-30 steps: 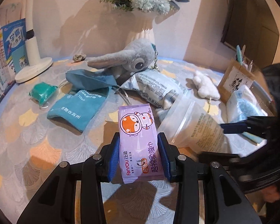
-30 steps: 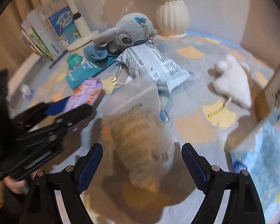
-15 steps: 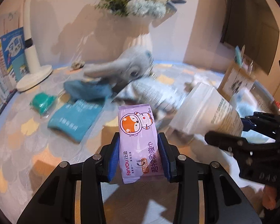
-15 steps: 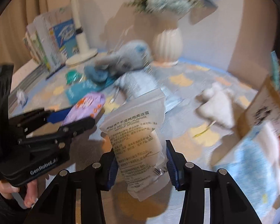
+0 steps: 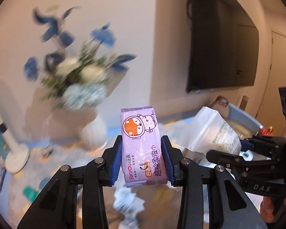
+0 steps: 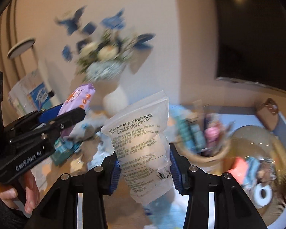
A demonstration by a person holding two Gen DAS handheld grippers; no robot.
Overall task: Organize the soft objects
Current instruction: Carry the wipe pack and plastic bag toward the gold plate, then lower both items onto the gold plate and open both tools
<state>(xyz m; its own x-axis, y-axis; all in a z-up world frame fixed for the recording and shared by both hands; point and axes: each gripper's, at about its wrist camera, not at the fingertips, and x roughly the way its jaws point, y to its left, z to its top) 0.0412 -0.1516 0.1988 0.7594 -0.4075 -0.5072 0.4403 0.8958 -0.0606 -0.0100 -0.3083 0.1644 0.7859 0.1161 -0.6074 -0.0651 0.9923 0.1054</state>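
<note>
My left gripper (image 5: pixel 142 160) is shut on a purple wet-wipes pack (image 5: pixel 141 145) with an orange fox print and holds it upright, lifted above the table. My right gripper (image 6: pixel 145 169) is shut on a clear makeup-sponge bag (image 6: pixel 141 148) with printed text, also lifted. In the left wrist view the sponge bag (image 5: pixel 213 133) and the right gripper (image 5: pixel 244 158) are at the right. In the right wrist view the left gripper (image 6: pixel 66 114) with the wipes pack (image 6: pixel 78 97) is at the left. Other soft items on the table are blurred.
A white vase of blue and white flowers (image 5: pixel 93 131) stands at the back by the wall. A white lamp base (image 5: pixel 15 160) is at the left. A wicker basket (image 6: pixel 206 143) and a glass bowl (image 6: pixel 261 164) holding items stand to the right. A dark screen (image 5: pixel 219 43) hangs on the wall.
Both grippers have risen and tilted upward with their packs held; the view now shows the wall and flowers. The right gripper closed on the sponge bag a second ago.
</note>
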